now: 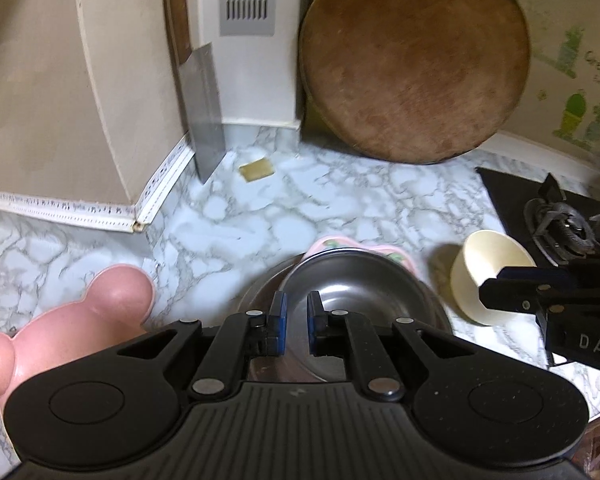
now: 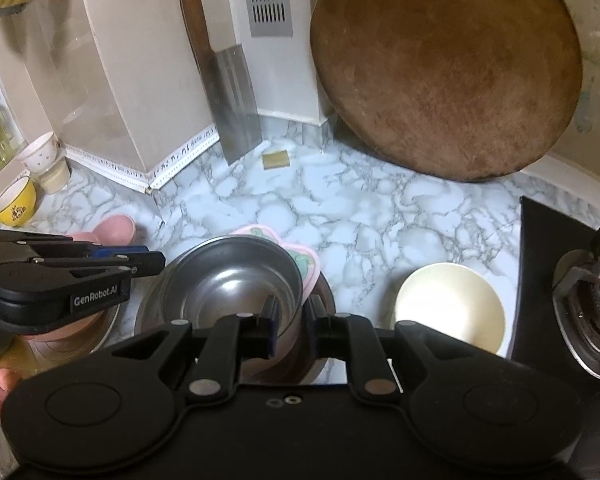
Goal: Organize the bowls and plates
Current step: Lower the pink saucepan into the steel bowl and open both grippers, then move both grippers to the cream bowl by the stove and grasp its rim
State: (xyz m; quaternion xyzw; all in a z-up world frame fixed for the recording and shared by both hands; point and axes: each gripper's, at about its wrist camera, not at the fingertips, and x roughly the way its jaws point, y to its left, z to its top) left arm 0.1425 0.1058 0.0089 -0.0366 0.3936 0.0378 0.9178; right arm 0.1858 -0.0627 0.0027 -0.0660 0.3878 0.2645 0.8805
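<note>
Left to right: pink bear-shaped plate (image 1: 72, 320) on marble counter (image 1: 340, 208). Left gripper (image 1: 296, 320) nearly pressed together, empty. Steel bowl (image 2: 232, 280) sits in larger steel dish (image 2: 148, 316), over pink flower plate (image 2: 306, 264). Right gripper (image 2: 290, 318) also nearly together, empty. Cream bowl (image 2: 450, 306) stands apart, beside stove (image 2: 580, 292). We judge: between pickups; next we must spread one gripper and pinch cream bowl rim.

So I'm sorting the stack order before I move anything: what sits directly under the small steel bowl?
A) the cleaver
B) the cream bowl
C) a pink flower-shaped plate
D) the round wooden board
C: the pink flower-shaped plate pokes out from under the far rim of the small steel bowl, while the cream bowl stands apart to the right on the counter.
</note>
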